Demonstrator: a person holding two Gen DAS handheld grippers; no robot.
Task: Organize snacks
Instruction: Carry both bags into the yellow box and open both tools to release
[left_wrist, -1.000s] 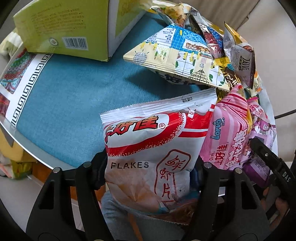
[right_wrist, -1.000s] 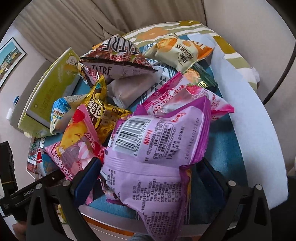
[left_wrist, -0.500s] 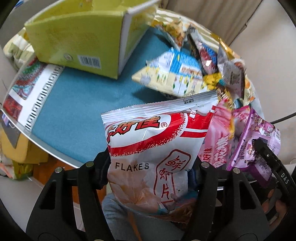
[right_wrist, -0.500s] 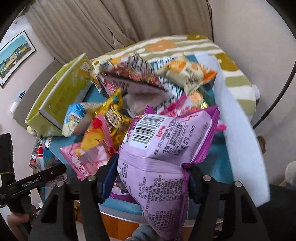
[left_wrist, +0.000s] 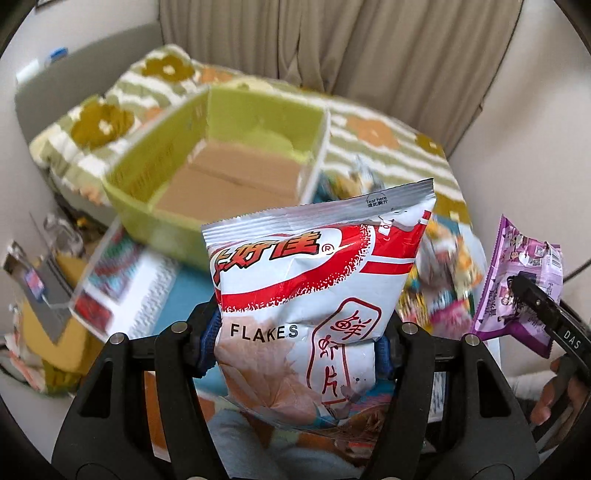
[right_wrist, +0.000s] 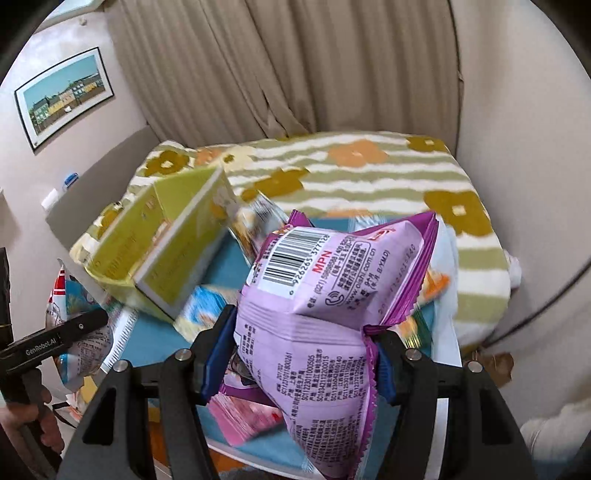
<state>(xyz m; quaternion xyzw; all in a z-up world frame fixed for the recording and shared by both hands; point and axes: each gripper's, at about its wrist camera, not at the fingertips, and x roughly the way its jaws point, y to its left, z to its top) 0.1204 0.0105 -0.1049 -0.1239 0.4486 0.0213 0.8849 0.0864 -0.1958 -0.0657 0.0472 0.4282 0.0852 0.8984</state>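
Both bags now hang well above the blue tabletop (left_wrist: 173, 291), and the open yellow-green cardboard box (left_wrist: 162, 173) shows its brown floor. Two bags, one per gripper — left gripper (left_wrist: 295, 350) pinches the red-and-white crinkled foil flakes bag (left_wrist: 314, 280); right gripper (right_wrist: 301, 363) clamps the lilac barcode-printed snack packet (right_wrist: 325, 317).

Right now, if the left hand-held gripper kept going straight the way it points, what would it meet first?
Probably the open green box, ahead beyond the red-and-white flakes bag held in the left hand-held gripper; depth is unclear.
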